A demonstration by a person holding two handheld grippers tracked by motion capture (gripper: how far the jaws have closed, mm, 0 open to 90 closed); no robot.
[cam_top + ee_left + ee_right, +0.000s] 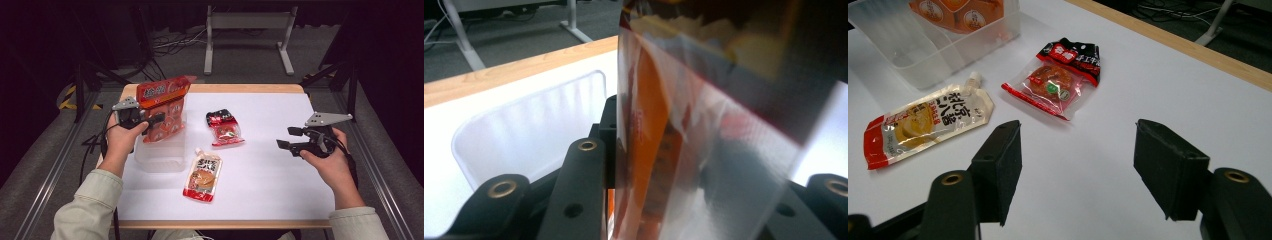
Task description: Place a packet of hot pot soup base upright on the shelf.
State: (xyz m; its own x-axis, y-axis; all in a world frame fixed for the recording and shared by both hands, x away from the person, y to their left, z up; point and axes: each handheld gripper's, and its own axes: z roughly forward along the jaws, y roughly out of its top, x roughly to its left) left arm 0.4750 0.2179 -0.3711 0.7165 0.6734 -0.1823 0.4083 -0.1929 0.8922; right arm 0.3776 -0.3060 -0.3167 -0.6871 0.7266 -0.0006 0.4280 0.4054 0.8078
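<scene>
A person's left gripper [150, 120] holds an orange snack bag [165, 107] upright over a clear plastic bin [160, 155] at the 9 o'clock side of the white tabletop [280, 170]. The jaws are clamped on the bag's lower half, one on each face, as the left gripper view shows with the film pinched between them [649, 165]. The bag's long axis runs nearly vertical, its top leaning toward 1 o'clock, and its bottom edge hangs inside or just above the bin's rim; which of the 2 cannot be told. The bin lies straight below the jaws, so the coming move looks like a plain lowering and release.

At 3 o'clock the right gripper [290, 140] hovers with its jaws wide apart and nothing between them, pointing toward 9 o'clock. From it, a red-and-black snack pack [1060, 80] lies ahead near the tabletop's centre, and a spouted sauce pouch [923, 125] rests flat at about 6 o'clock of the bin, its spout toward the bin. The right hand is the nearer of the 2 to the snack pack.
</scene>
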